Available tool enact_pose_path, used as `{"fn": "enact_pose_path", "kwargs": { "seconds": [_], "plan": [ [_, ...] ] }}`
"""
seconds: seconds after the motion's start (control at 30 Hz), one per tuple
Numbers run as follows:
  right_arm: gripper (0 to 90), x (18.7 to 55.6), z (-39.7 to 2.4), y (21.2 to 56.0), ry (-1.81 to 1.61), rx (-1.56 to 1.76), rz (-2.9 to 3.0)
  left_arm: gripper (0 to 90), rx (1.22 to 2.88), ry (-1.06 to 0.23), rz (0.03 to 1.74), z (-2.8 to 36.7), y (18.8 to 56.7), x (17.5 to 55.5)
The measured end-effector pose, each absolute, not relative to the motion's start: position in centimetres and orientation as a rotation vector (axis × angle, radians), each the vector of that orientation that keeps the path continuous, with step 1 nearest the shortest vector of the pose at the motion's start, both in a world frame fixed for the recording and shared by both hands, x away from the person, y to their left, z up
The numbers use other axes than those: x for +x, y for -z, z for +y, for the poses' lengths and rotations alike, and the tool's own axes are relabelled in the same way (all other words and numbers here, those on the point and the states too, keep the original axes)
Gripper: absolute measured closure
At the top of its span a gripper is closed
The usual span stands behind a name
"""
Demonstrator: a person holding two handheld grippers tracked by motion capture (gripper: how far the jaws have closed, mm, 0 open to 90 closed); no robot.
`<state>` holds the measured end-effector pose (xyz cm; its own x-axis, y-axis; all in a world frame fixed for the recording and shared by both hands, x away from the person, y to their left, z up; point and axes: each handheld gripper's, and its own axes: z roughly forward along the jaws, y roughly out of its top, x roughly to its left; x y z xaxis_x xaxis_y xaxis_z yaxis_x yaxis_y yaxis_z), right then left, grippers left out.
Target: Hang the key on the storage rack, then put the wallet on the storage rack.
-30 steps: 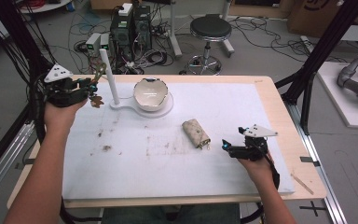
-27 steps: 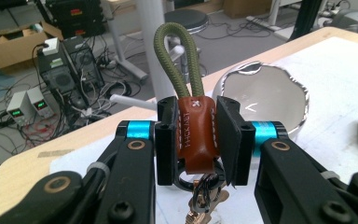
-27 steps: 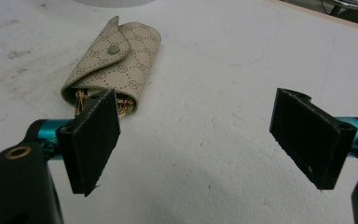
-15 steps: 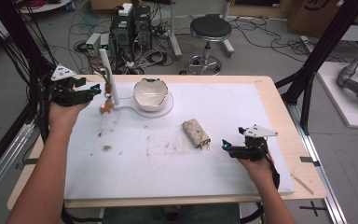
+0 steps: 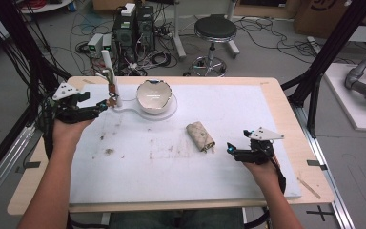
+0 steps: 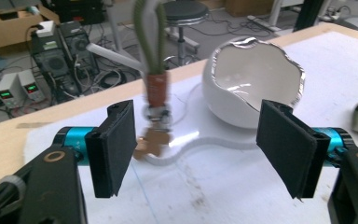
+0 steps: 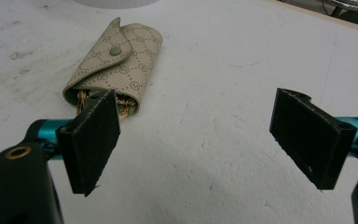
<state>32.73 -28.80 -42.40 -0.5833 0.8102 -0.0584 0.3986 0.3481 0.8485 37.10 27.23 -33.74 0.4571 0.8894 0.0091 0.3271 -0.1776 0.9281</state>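
Nearest to me, my right gripper point(image 5: 240, 151) rests low on the worktop point(image 5: 248, 109), its jaws spread wide with nothing between them. Just ahead and to its left lies the beige key pouch point(image 7: 114, 60), flap snapped shut, gold rings spilling from its open near end. In the right gripper view that end sits right behind my left-hand jaw, and the pouch's long axis runs away from the gripper, angled up and to the right. I judge this hand by far the nearer to the pouch; to take it I would slide left and close across its width, not along its length.

Farther off, my left gripper point(image 5: 97, 109) is held up at the worktop's far left corner, jaws likewise apart and empty. In the left gripper view a small keyring charm point(image 6: 154, 121) dangles from an olive loop point(image 6: 150, 35) on the white stand point(image 5: 108, 71). It hangs between the jaws but closer to the left-hand one, and seemingly a little beyond them. Beyond it, on the stand's base, sits the white eggshell-edged bowl point(image 5: 155, 95).
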Motion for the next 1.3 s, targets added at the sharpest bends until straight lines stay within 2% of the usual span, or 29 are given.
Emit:
{"fn": "enact_pose_path", "kwargs": {
  "seconds": [0.37, 0.63, 1.13, 1.3],
  "plan": [
    [16.3, 32.7, -28.8, 42.4, -1.151, 1.050, 2.144, 19.3, 1.718, -0.666, 0.958, 26.6, 36.9, 33.6],
    [16.3, 32.6, -28.7, 42.4, -1.144, 1.043, 2.149, 15.4, 1.702, -0.611, 0.940, 27.4, 38.7, 33.4],
    [16.3, 32.9, -28.0, 42.2, -1.136, 1.035, 2.139, 15.4, 1.726, -0.568, 0.913, 27.2, 39.5, 32.9],
    [16.3, 33.1, -26.4, 42.2, -1.134, 1.015, 2.167, 15.4, 1.732, -0.570, 0.926, 27.6, 39.7, 32.5]
  ]
}}
